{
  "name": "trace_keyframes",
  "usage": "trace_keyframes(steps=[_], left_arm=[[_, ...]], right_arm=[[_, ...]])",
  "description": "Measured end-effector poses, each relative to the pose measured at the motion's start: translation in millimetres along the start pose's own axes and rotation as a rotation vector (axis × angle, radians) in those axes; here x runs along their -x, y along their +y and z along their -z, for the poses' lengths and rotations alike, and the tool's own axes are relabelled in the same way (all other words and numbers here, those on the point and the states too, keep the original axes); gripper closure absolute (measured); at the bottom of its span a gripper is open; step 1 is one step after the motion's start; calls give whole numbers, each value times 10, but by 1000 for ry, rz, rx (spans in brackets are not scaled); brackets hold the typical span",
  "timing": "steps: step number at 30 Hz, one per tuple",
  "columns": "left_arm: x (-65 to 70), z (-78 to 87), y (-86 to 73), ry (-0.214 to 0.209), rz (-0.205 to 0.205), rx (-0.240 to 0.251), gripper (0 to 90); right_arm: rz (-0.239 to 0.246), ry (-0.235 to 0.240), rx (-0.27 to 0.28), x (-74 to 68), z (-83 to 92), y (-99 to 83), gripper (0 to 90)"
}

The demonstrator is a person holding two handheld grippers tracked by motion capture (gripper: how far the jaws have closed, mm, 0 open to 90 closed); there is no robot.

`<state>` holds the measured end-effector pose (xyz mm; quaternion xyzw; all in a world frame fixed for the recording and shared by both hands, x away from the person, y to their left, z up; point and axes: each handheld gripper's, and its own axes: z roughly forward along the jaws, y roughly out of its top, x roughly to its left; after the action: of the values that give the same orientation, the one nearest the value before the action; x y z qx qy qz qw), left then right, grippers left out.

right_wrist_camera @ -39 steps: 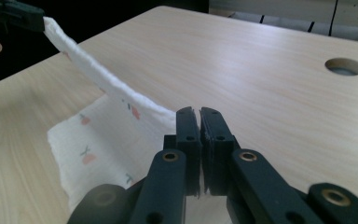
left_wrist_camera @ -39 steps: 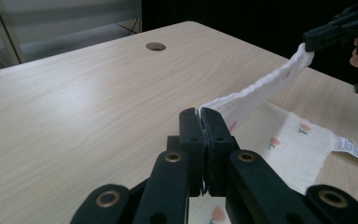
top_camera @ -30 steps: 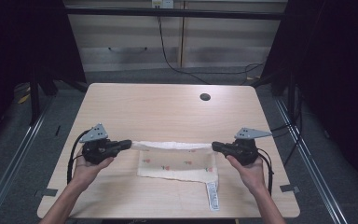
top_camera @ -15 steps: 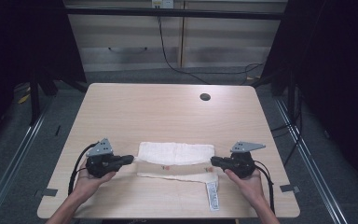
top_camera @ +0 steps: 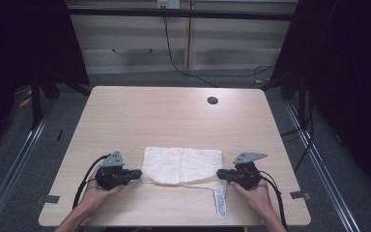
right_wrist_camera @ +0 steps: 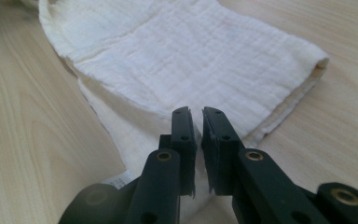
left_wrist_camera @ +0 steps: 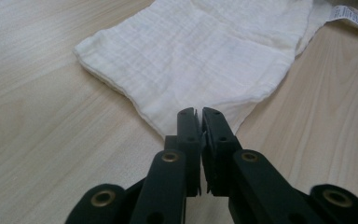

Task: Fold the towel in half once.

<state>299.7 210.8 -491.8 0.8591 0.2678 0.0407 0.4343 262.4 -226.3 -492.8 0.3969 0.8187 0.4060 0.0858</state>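
Towel (top_camera: 182,165) folded on near half of table (top_camera: 174,116), care label (top_camera: 220,203) trailing toward front edge. Left gripper (top_camera: 136,173) pinches its near-left corner, jaws almost shut on cloth; right gripper (top_camera: 221,174) at near-right corner, jaws nearly closed, can't tell if fabric is between them. Far half of table free apart from grommet hole (top_camera: 212,100). Versus 1 s ago: both grippers pulled nearer, towel folded over

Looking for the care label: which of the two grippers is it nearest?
The right gripper; the label lies just beside it, far from the left gripper.
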Motion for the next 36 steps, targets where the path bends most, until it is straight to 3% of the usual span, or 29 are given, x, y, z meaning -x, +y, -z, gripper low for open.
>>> trace_keyframes(steps=[3,9,16,20,24,29,32,36], left_arm=[[-21,26,2,-5,19,8,798],[-54,93,22,9,35,42,737],[-90,172,68,19,57,79,712],[-136,164,69,39,58,73,712],[-149,55,102,42,53,58,709],[-153,-97,145,40,50,21,678],[-175,-137,178,47,51,22,675],[-201,-229,206,70,54,17,669]], right_arm=[[-4,-10,-3,10,3,-5,769],[-26,-8,44,42,96,18,709],[-18,-36,65,34,141,61,696],[-18,-30,48,51,63,101,707],[-11,-23,50,111,-42,191,730],[-12,-19,4,195,-305,278,739],[-1,-20,-20,207,-434,294,741],[20,-12,-22,161,-468,288,748]])
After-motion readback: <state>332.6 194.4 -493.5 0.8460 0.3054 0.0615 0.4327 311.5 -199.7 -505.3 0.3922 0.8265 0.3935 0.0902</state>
